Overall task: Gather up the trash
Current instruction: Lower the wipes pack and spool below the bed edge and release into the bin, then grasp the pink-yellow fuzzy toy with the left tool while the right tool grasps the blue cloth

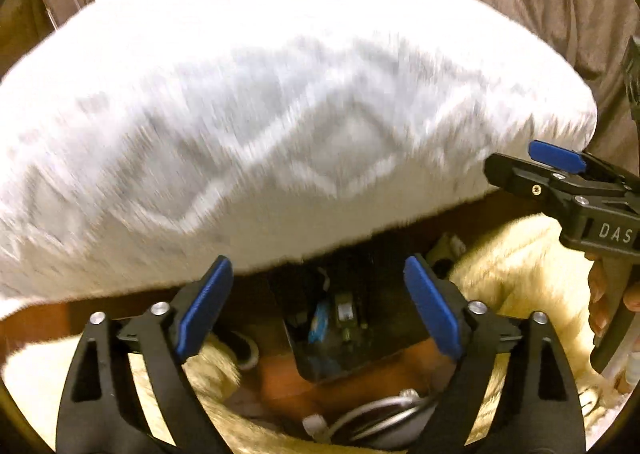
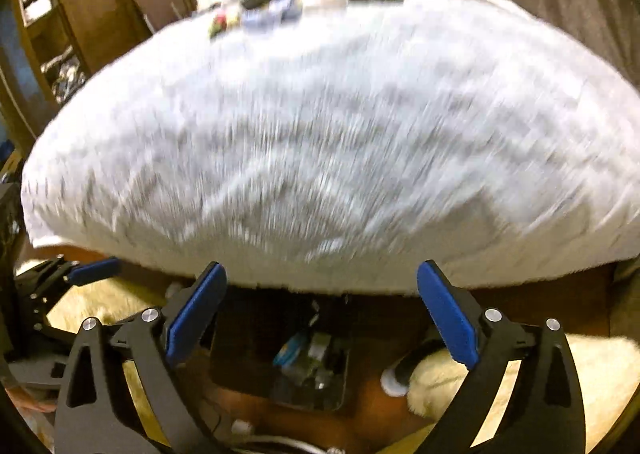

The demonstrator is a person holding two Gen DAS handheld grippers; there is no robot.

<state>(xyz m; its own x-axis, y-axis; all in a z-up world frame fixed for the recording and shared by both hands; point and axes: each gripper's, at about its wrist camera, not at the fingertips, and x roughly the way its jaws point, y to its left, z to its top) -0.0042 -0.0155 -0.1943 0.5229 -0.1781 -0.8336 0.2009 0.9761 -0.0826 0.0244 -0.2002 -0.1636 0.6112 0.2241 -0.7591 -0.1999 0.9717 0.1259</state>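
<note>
Both tongs gape apart, gripping nothing. The left tongs [image 1: 318, 306] hover over a dark bin [image 1: 340, 338] holding trash at 6 o'clock below the bed [image 1: 280, 114]. The right tongs [image 2: 320, 314] read "DAS" in the left view.

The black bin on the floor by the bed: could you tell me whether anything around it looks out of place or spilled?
Nothing looks spilled. The black bin stands on the floor by the bed with wrappers inside; a white cable lies loose nearby, the only stray item.
</note>
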